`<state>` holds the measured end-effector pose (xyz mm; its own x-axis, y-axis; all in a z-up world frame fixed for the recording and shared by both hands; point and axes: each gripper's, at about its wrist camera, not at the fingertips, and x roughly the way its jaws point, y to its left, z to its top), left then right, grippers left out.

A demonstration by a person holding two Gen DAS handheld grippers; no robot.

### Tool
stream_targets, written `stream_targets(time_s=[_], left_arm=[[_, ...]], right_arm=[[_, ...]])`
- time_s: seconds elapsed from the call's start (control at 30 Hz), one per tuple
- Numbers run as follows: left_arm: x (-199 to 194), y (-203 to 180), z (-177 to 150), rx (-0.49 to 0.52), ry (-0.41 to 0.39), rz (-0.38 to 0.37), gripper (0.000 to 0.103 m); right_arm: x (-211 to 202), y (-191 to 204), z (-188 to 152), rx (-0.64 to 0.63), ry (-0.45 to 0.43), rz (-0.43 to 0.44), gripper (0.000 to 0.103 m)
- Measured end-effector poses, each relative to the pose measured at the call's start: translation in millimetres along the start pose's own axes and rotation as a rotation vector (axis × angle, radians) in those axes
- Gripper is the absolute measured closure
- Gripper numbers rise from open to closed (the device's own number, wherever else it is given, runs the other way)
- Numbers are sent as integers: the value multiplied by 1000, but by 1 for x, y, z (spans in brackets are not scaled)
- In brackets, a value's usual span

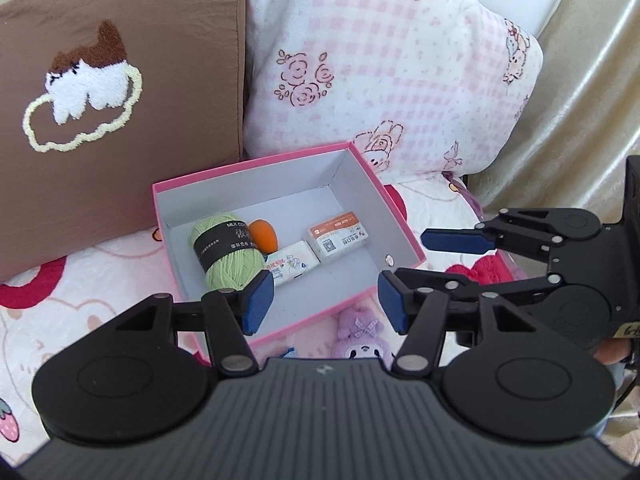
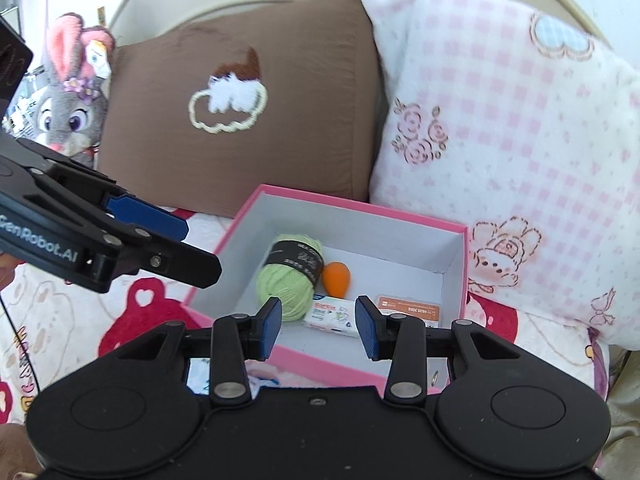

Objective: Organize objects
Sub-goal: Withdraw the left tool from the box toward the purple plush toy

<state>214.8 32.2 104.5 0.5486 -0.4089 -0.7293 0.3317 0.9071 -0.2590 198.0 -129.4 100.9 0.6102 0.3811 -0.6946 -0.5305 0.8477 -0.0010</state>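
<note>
- Left gripper (image 1: 326,304) hangs above the near edge of the pink box (image 1: 400,216), angled downward, blue pads apart with nothing between them.
- From its own camera, the box sits just beyond the fingertips, open-topped, white inside, resting on a cartoon-print bedsheet (image 1: 80,288).
- Far left in the box: a green yarn ball (image 1: 224,252) with a black label band, lying just past the left pad.
- Touching its right side, a small orange egg-shaped piece (image 1: 264,236).
- Next along, a white tissue packet (image 1: 292,266) lies flat, and beside it a small box with an orange label (image 1: 338,238).
- A purple plush toy (image 1: 362,332) lies on the sheet just outside the box's near wall, between the left gripper's fingers in view.
- Right gripper (image 2: 318,328) also tilts downward over the box's near wall, jaws parted and empty; the tissue packet shows in the gap beyond the pads.
- Behind the box, a brown cushion (image 2: 240,120) and a pink checked pillow (image 2: 500,120) stand side by side; a grey bunny plush (image 2: 72,112) sits at the far left.
</note>
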Motion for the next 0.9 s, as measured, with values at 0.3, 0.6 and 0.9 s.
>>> stream_targets(time_s=[0.3,0.6,0.9], left_arm=[[-40,-2,-31,-4,-21,-31,41],[-40,-10,-67,8,47,13,41],[-28,-36,-89,97,113,8,41]], right_arm=[[-57,25,-32,-22,-77,16,53],[-79,37,-56,-70,-82,20,44],[-86,48,-84,-118,-80,30,41]])
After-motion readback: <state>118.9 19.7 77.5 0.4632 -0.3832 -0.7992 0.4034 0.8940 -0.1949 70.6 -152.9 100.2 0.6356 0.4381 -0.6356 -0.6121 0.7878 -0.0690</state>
